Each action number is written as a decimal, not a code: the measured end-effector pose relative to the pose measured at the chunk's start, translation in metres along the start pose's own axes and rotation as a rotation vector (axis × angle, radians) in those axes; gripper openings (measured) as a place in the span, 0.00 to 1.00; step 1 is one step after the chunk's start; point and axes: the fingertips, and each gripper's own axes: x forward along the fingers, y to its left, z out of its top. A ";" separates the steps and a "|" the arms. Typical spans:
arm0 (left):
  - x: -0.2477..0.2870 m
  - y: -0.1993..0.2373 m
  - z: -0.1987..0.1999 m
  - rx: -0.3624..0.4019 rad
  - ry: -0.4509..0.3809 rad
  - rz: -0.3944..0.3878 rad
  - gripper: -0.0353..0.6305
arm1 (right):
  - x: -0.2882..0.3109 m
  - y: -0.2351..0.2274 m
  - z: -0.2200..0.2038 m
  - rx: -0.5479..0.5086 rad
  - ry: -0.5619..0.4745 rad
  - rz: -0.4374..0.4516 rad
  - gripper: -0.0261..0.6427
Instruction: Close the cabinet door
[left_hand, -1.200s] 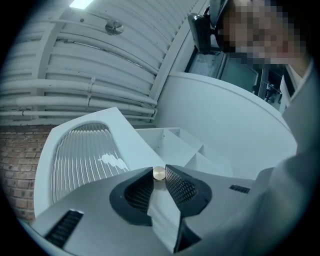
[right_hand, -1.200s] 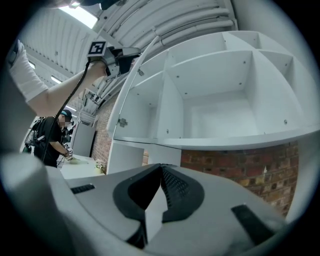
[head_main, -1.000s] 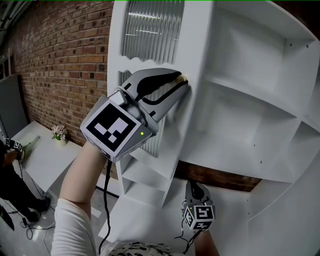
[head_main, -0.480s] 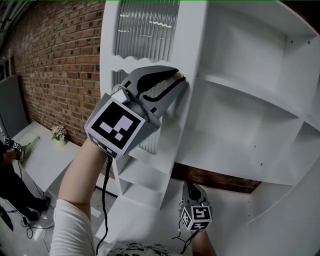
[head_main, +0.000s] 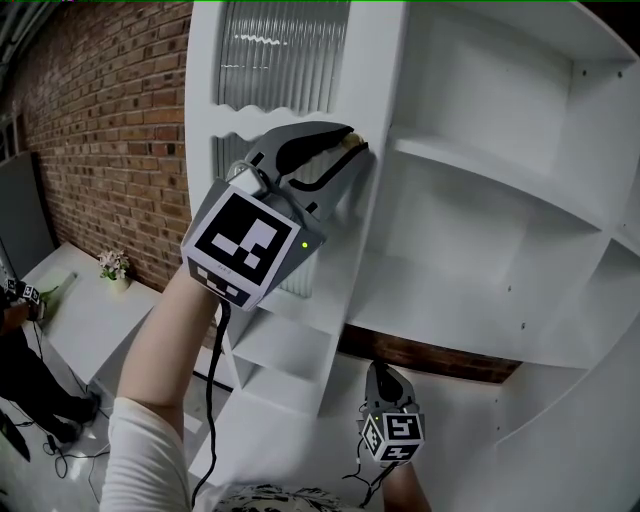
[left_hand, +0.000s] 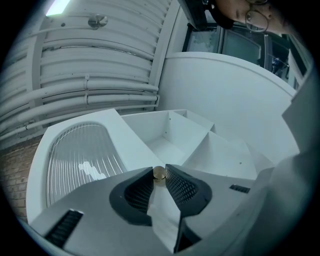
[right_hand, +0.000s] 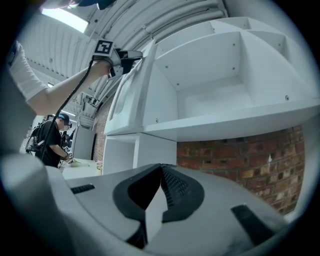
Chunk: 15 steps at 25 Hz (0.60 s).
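Left gripper (head_main: 345, 150) pinches the small brass knob (left_hand: 159, 173) of the ribbed-glass cabinet door (head_main: 285, 60), which stands ajar from the shelves (head_main: 500, 185), while the right gripper (head_main: 384, 372) hangs low, pressed together on nothing; push at a slant and, I reckon, the pads could slip off that knob.

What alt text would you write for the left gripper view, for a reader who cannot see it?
The left gripper grips a small round brass knob between its dark jaws, at the edge of a white cabinet door with a ribbed glass panel. Beyond it lie open white cabinet shelves.
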 end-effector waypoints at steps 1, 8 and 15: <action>0.003 0.000 -0.002 0.003 0.002 0.004 0.18 | 0.000 -0.002 -0.001 0.003 0.002 -0.003 0.05; 0.011 0.001 -0.012 0.018 0.019 0.013 0.19 | 0.004 -0.007 -0.005 0.016 0.001 -0.015 0.05; 0.016 0.001 -0.016 0.025 0.016 0.015 0.19 | 0.006 -0.011 -0.011 0.037 0.016 -0.014 0.05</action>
